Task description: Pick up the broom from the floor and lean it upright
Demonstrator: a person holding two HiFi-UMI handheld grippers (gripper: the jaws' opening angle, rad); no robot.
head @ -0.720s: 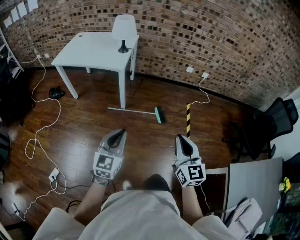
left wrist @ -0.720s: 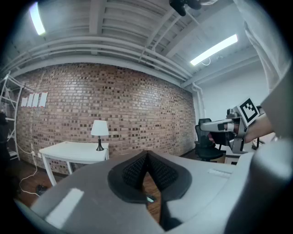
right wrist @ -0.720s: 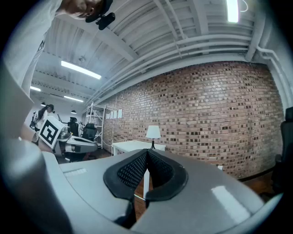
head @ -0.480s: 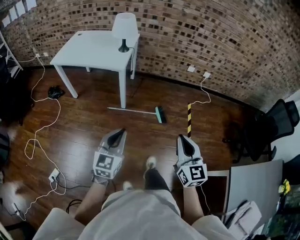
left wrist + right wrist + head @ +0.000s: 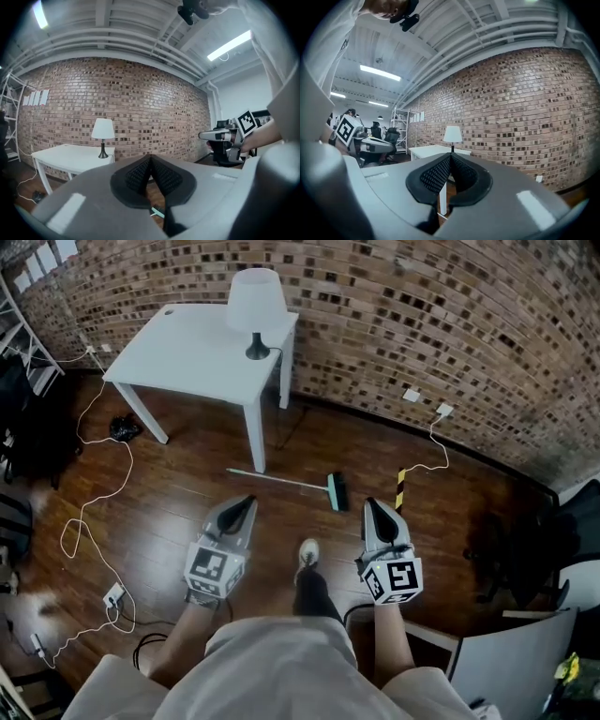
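1. Where the ribbed pads (image 5: 133,176) of the left gripper (image 5: 246,502) meet, they are pressed tip to tip, with no gap and nothing caught between them.
2. The right gripper (image 5: 372,503) is the same: its pads (image 5: 433,176) are closed against each other and empty.
3. In the head view both grippers sit at lower centre, side by side and well apart, each pointing up the frame over the dark wooden floor (image 5: 169,512). The person's shoe (image 5: 307,553) is between them.
4. The broom (image 5: 281,480) lies flat on the floor just above the gap between the two grippers and touches neither. Its thin handle runs toward the left, and its teal head is at the right end, nearer the right gripper's tip.
5. The handle's left end lies just beside the front leg of the white table (image 5: 187,348) in the upper left of the frame. A white lamp (image 5: 255,301) stands on the table's far right corner, near the brick wall (image 5: 441,306).
6. A yellow-and-black striped strip (image 5: 401,488) shows just to the right of the broom head, above the right gripper. Whether it stands or lies flat cannot be told.
7. A white cable (image 5: 94,502) trails in loops down the left side of the frame.
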